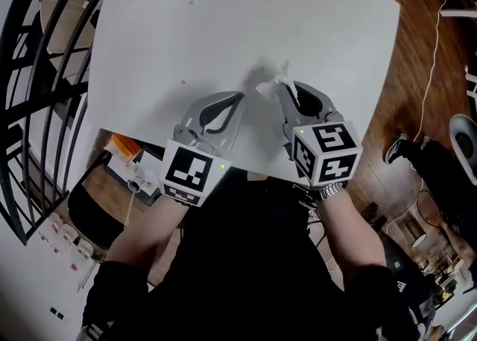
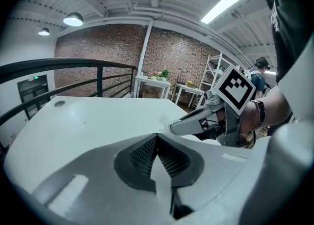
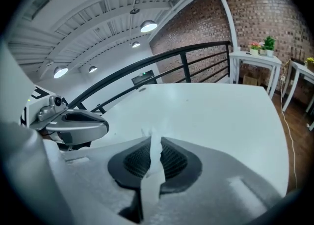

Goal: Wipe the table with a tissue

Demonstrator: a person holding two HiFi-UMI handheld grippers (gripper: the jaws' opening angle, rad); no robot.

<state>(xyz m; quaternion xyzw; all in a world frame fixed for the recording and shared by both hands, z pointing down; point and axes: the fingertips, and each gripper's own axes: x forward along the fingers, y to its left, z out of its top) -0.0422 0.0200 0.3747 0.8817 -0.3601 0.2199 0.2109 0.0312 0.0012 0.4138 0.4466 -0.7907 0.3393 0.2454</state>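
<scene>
One crumpled white tissue point(image 1: 274, 81) pinched in right claw point(image 1: 289, 90)

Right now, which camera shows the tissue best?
The right gripper view: the tissue sits close up, pinched between the right gripper's fingers. The head view shows only its crumpled end poking past the tips; the left gripper view barely shows it.

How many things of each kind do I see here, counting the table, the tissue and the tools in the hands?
Grippers: 2 (left gripper, right gripper)
Tissue: 1, pinched in the right gripper's fingers
Table: 1
Total: 4
</scene>
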